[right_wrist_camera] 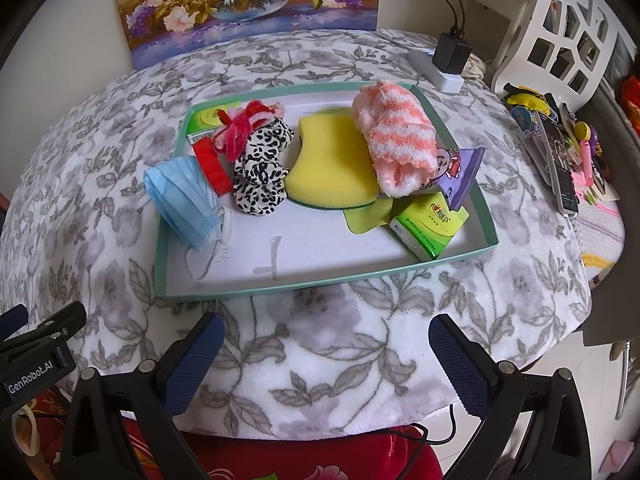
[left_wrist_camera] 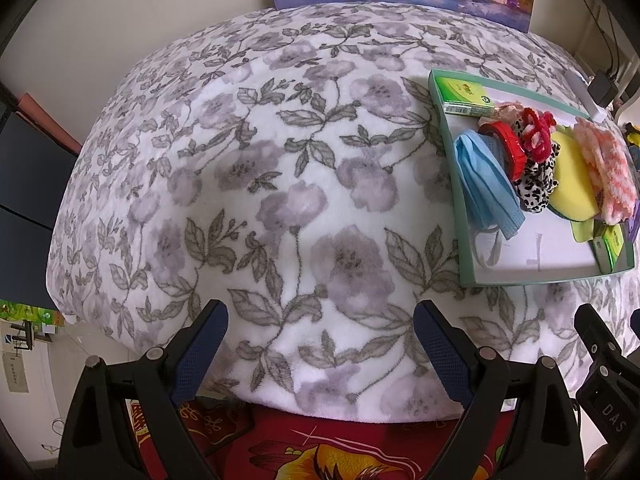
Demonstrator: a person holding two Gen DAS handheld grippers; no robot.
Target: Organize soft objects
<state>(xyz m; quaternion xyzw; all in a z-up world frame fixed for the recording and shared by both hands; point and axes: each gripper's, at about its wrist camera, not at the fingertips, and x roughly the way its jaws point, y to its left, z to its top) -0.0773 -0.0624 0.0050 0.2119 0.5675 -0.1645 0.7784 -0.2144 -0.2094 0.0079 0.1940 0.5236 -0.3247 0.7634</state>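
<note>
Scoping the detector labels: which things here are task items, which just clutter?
Task items, in the tray:
face mask
leopard scrunchie
yellow sponge
striped fuzzy sock

Clutter:
painting
power adapter
white basket

This is a home, likely a living room or bedroom. A fleecy floral blanket (right_wrist_camera: 320, 360) covers the table, and a flower painting (right_wrist_camera: 248, 4) leans on the wall behind it. A white lattice basket (right_wrist_camera: 560, 32) stands right of the painting, with a phone charger (right_wrist_camera: 452, 56) plugged in between.
</note>
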